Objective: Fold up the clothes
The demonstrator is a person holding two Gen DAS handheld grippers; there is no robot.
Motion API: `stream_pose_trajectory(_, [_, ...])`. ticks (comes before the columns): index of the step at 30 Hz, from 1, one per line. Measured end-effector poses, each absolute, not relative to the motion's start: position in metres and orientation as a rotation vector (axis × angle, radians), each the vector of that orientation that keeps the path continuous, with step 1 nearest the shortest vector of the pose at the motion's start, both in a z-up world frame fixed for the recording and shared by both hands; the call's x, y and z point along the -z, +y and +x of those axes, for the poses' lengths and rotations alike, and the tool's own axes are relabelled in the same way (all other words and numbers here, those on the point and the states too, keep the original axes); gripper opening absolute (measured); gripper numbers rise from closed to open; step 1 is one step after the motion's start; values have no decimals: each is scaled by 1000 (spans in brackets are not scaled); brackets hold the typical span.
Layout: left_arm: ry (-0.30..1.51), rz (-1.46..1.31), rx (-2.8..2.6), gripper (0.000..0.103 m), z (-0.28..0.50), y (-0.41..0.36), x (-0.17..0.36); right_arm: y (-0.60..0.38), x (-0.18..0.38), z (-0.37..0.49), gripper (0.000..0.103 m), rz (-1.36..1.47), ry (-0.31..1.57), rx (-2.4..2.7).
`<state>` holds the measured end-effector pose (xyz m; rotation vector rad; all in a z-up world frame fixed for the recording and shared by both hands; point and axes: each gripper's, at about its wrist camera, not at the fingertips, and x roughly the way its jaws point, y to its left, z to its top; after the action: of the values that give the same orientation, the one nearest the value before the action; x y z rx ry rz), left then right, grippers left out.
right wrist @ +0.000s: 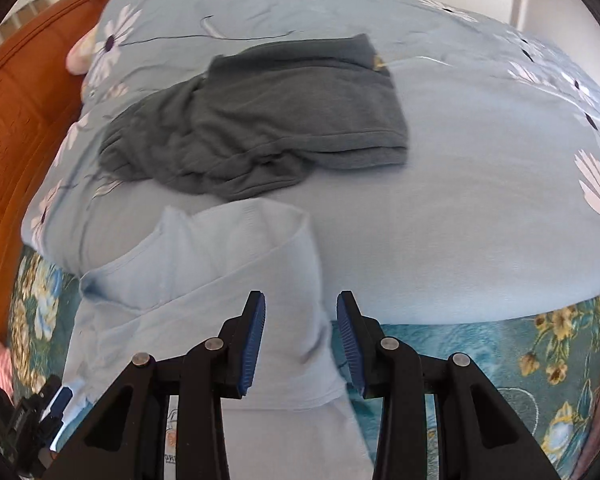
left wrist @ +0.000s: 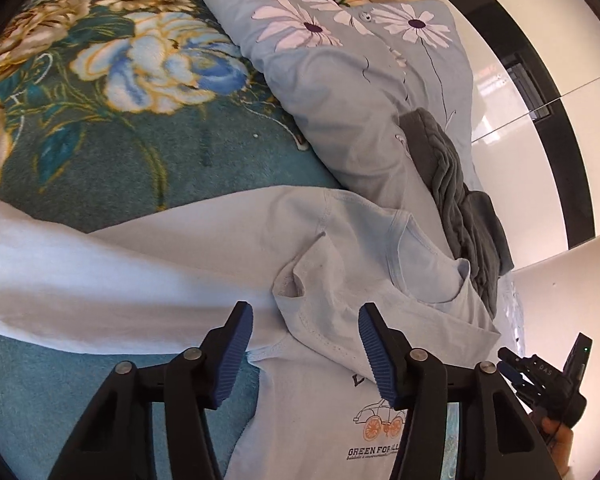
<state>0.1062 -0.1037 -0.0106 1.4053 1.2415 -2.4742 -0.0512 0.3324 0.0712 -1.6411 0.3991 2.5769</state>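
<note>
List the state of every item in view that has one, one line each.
light blue T-shirt: lying on the bed, partly folded, sleeve turned over, print up.
dark grey garment: crumpled, unfolded, on the floral duvet.
left gripper: open over the shirt, nothing gripped.
right gripper: open over the shirt's sleeve, nothing gripped.

You get bright, soft daylight in both views; fisheye curvature bends the edges into black corners, and the right wrist view shows motion blur.
</note>
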Motion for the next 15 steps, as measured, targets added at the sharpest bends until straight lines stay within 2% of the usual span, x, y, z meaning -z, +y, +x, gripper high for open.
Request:
stream_pose_trajectory(4, [1288,1451,2416,52,100,-104,29,355,-68,-62,38,-1632,491,-2565])
stream_pose_trajectory(9, [1394,1415,2400,51,102,-112,36,338,-61,-76,38,-1687,441,-2613])
stream_pose_trajectory(12, [1366,1412,2408,34,100,-111,37,332,-56,-83,38,-1691,384,-2613])
stream_pose_trajectory(14, [1360,1417,2423,17,98,-109,37,333,-54,-86,38,-1690,393,-2617])
stream_pose_trajectory(15, [1363,1418,2433,14,97,-108,37,334,-55,-86,36,-1689,416,-2623])
